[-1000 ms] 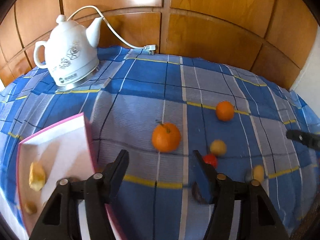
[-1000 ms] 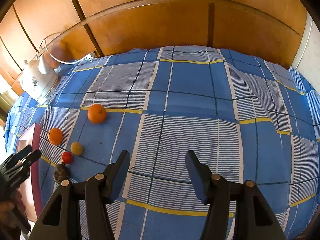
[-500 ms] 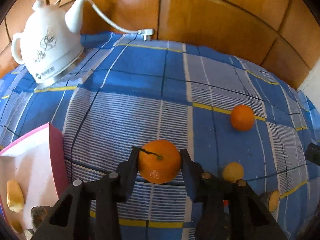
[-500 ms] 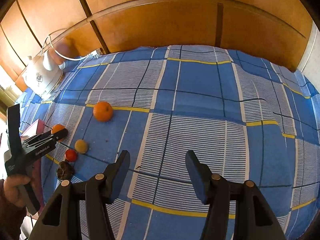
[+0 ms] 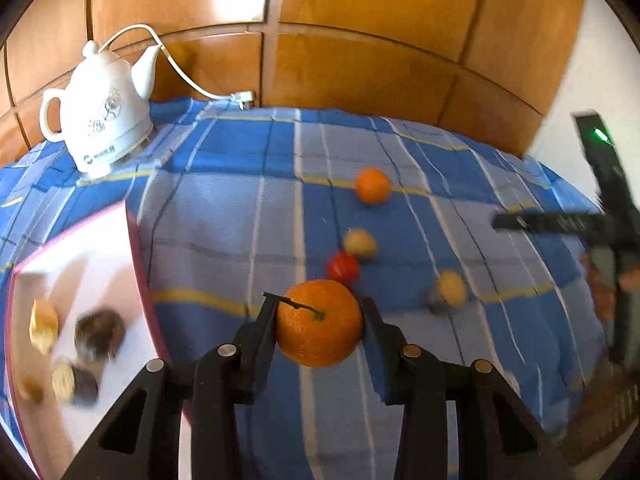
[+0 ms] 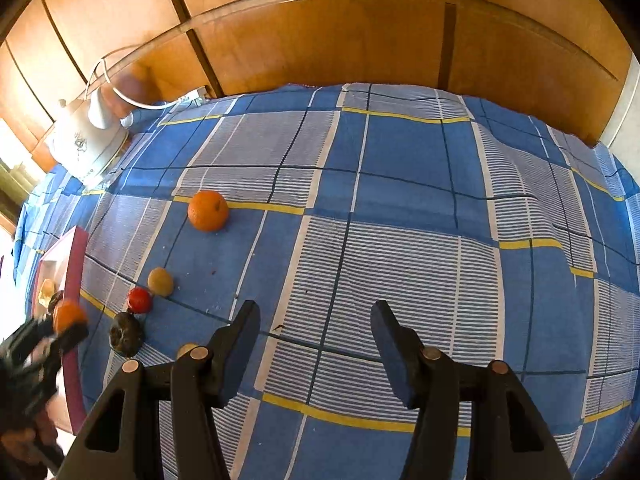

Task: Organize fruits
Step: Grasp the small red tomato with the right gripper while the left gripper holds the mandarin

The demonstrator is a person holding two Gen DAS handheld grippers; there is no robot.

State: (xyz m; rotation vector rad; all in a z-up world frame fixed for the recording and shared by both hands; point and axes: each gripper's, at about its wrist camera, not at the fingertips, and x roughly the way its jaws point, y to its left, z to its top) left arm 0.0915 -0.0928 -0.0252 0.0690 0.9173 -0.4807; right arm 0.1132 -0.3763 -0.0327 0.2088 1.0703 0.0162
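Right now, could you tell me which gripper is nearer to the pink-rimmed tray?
Left. The left gripper, its fingers clamped on an orange, is right beside the pink-rimmed tray. The right gripper hangs empty over the blue checked cloth, well away from it.

— How was the stemmed orange [image 5: 319, 323] held?
— It was clamped between both fingers [image 5: 262, 326], stem up.

— And the rest?
— A second orange [image 5: 373, 186], a yellow fruit [image 5: 360, 243] and a red fruit [image 5: 343, 267] were left beyond the fingertips.
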